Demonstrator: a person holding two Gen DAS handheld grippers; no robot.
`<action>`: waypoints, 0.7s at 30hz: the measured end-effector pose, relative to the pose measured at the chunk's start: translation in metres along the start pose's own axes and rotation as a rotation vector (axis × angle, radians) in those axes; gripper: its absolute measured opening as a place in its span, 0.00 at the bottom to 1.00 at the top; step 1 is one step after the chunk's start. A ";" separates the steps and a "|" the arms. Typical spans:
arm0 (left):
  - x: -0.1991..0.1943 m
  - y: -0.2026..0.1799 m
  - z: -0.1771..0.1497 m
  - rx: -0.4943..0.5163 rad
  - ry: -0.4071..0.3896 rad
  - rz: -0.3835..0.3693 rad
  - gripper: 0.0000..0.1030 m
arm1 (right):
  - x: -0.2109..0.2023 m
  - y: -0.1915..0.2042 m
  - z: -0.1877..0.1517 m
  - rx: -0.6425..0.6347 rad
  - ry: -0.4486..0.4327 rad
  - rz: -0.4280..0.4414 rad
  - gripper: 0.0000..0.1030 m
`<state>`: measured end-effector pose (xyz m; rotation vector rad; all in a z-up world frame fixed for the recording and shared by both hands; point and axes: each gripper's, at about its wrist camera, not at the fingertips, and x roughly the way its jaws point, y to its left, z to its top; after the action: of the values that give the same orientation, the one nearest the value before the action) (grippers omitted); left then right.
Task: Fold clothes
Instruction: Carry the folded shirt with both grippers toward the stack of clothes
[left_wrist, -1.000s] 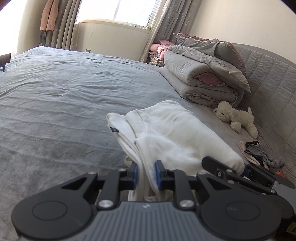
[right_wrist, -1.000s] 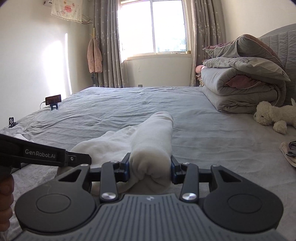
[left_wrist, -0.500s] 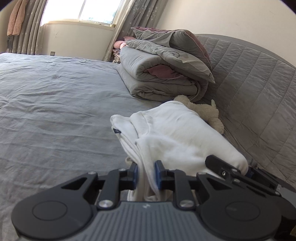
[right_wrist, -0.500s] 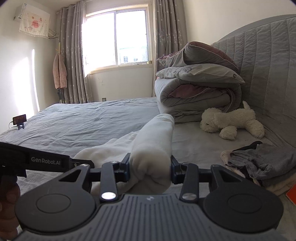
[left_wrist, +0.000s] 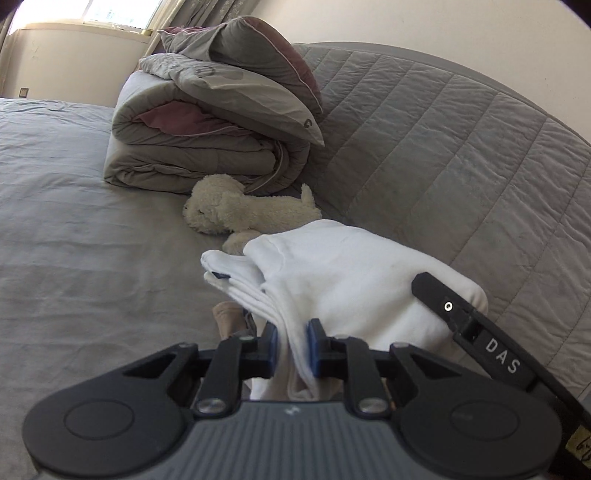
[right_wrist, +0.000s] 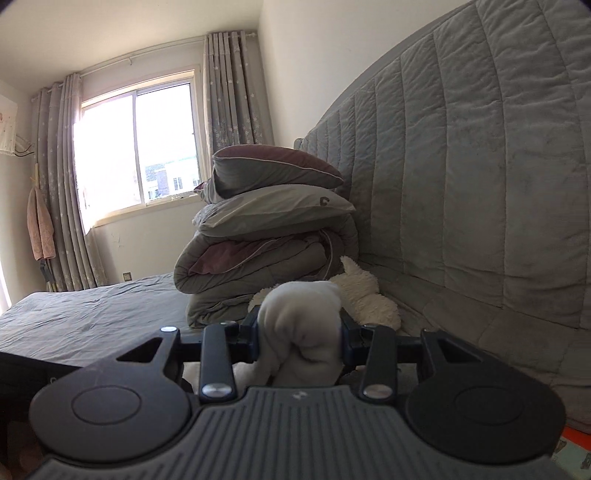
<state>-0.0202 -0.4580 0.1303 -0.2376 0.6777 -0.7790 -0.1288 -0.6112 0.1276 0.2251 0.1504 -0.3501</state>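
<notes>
Where quilted headboard (right_wrist: 461, 184) rises, grey bed (left_wrist: 74, 240) bears folded duvet (left_wrist: 192, 147).

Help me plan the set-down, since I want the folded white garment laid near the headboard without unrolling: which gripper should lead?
Probably the right gripper: it clamps the thick rolled end of the white garment, nearest the headboard. The left gripper pinches only thin edge layers, so it should follow.

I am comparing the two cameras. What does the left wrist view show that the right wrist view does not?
Only the left wrist view: the folded white garment seen whole, and the right tool's black side bar marked DAS. Only the right wrist view: the window, curtains and a hanging pink garment. Both: the stacked grey bedding, plush toy, quilted headboard, and a tool gripping white cloth.
</notes>
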 end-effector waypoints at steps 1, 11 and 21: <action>0.019 -0.006 -0.008 0.002 0.024 0.007 0.17 | 0.006 -0.016 -0.008 0.029 0.019 -0.027 0.42; 0.050 -0.002 -0.052 -0.089 0.032 0.010 0.23 | 0.019 -0.060 -0.045 0.142 0.160 -0.128 0.48; 0.041 -0.008 -0.047 -0.047 0.054 0.062 0.32 | 0.006 -0.042 -0.035 0.125 0.256 -0.247 0.70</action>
<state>-0.0338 -0.4905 0.0786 -0.2375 0.7521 -0.7124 -0.1421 -0.6428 0.0848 0.3768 0.4111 -0.5769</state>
